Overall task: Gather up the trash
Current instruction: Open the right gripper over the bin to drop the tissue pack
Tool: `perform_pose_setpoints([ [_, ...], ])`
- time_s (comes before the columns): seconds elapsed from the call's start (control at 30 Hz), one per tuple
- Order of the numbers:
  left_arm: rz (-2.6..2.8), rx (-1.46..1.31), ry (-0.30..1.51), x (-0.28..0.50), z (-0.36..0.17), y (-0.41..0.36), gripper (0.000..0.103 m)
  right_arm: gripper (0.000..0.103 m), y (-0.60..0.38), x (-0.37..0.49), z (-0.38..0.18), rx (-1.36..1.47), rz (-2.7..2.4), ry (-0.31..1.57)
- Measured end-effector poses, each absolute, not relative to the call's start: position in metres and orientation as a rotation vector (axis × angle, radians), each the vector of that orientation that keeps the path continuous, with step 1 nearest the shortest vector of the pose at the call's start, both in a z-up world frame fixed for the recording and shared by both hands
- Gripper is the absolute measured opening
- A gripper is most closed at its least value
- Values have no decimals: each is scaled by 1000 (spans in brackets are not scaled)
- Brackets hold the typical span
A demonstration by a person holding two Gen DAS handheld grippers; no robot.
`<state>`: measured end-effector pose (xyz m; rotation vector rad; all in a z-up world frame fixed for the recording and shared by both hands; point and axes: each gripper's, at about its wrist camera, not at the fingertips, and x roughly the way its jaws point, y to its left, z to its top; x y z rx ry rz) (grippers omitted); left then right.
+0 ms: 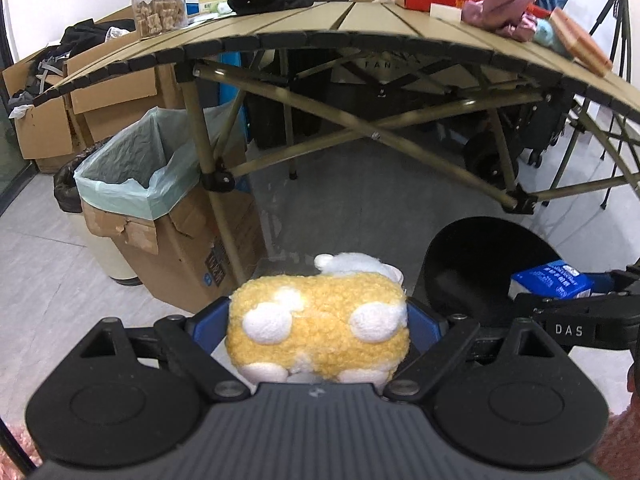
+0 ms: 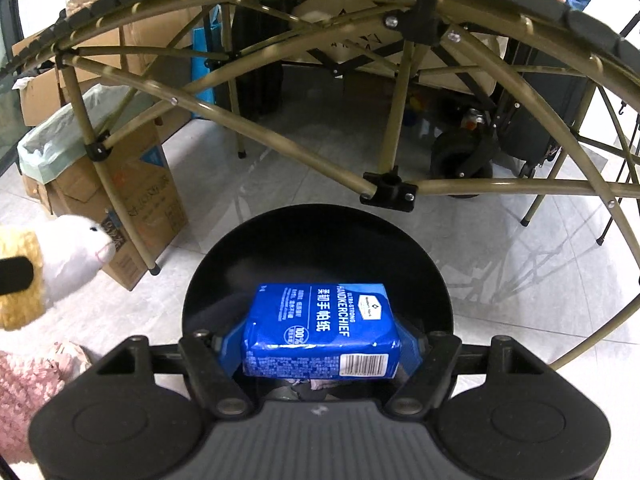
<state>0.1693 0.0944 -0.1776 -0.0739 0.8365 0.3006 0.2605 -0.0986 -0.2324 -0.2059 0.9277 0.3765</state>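
Carrying loads: left tongs (image 1: pixel 318 322) clamp a yellow plush toy (image 1: pixel 318 328), right tongs (image 2: pixel 316 340) clamp a blue tissue pack (image 2: pixel 320 330) above the black bin (image 2: pixel 316 240); next, release the pack, then bring the toy over

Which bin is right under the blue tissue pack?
The round black bin, directly beneath the blue tissue pack; the green-lined cardboard box stands away by the table leg.
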Motion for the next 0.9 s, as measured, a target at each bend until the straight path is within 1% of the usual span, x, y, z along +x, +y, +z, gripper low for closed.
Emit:
perform_pose_setpoints([
  [0.6, 310, -56, 849, 176, -184, 93, 91, 73, -103, 268, -241, -194, 368, 915],
  [0.63, 311, -56, 850, 176, -185, 92, 91, 76, -104, 268, -241, -194, 367, 914],
  [0.67, 311, -57, 851, 176, -185, 93, 91, 84, -104, 268, -241, -194, 366, 910],
  [0.7, 311, -57, 851, 176, -185, 92, 91, 91, -104, 269, -240, -196, 365, 906],
  [0.73, 311, -57, 852, 177, -185, 92, 91, 100, -104, 269, -240, -198, 362, 900],
  [0.77, 311, -56, 852, 177, -185, 92, 91, 103, -103, 269, -240, -201, 359, 893],
  [0.9, 308, -54, 851, 177, -185, 92, 91, 103, -101, 269, -241, -214, 352, 893],
])
